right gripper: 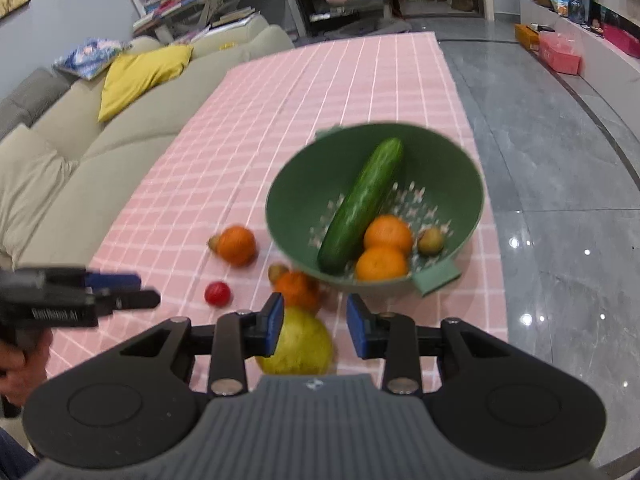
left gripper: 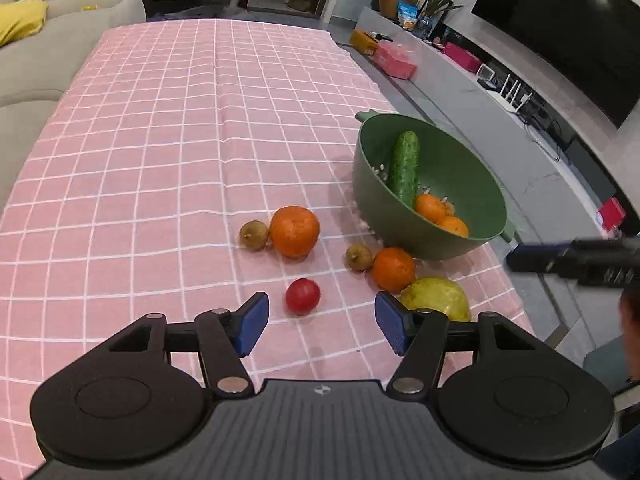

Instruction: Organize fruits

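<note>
Green colander (right gripper: 440, 184) mid-frame, loose oranges and yellow pear (right gripper: 298, 344) (lower centre) crowding both empty grippers: left gripper (left gripper: 320, 322) wide, right gripper (right gripper: 316, 326) narrower.

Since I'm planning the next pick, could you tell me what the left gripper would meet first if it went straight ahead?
Probably the small red fruit: it lies just ahead of the open left gripper, slightly left of centre between the fingers. Depth is hard to judge.

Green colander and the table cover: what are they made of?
Green colander: looks like moulded plastic, matte, uniform colour, punched drain holes, moulded tab handles. Table cover: seems woven fabric, matte pink check; fold creases and a draped edge suggest cloth.
</note>
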